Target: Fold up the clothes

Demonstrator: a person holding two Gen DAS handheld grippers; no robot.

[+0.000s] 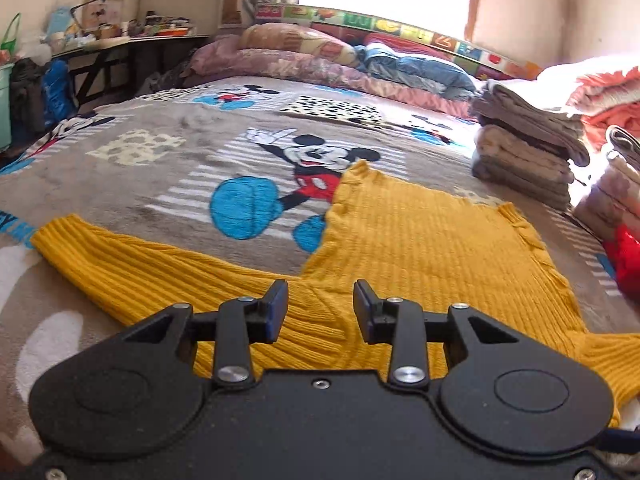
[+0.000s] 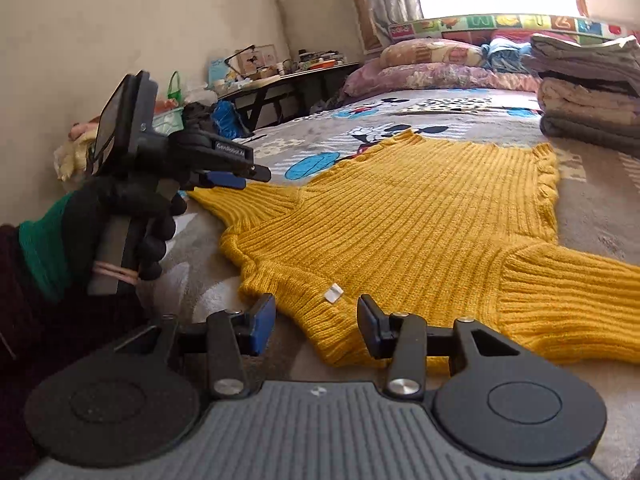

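Observation:
A mustard-yellow ribbed sweater point(image 1: 420, 240) lies flat on the Mickey Mouse blanket point(image 1: 168, 176), sleeves spread to both sides; it also shows in the right wrist view point(image 2: 420, 216). My left gripper point(image 1: 320, 306) is open and empty, hovering over the sweater near the left sleeve's join. In the right wrist view the left gripper point(image 2: 248, 174) sits above the left sleeve. My right gripper point(image 2: 316, 322) is open and empty, just over the sweater's collar edge, near a small white label point(image 2: 334, 293).
A stack of folded grey and beige clothes point(image 1: 528, 148) stands at the bed's right, with more piles and a red item point(image 1: 628, 256) beside it. Pillows point(image 1: 304, 52) lie at the head. A cluttered side table point(image 1: 120, 36) stands at the left wall.

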